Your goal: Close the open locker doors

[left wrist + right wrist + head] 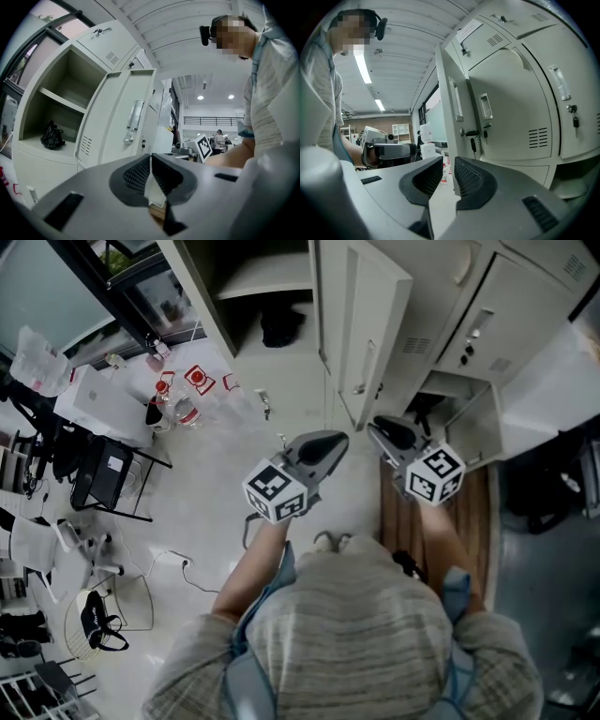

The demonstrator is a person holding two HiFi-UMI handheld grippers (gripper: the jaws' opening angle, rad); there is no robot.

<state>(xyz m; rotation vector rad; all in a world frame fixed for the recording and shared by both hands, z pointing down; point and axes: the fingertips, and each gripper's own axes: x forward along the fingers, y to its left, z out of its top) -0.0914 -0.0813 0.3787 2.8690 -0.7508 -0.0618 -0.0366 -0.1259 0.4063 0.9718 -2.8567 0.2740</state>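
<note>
Nothing legible here. The white paper sticker (468, 29) on the top locker is too small to read, and the clear plastic bottles with red labels (186, 395) on the floor only show as red-and-white blobs.

The pale grey metal locker door (367, 338) is swung wide open and sticks straight out from the locker bank, just ahead of both grippers. It's got a long recessed handle, vent slots low down and a small bunch of keys (472, 137) hanging from the lock. In the open compartment to its left, a crumpled black bag (52, 136) sits on the lower level.

The left gripper (336, 440) has its fingers pressed together with nothing in them. The right gripper (377, 425) has a narrow gap between its fingers, also empty. Neither touches the door.
</note>
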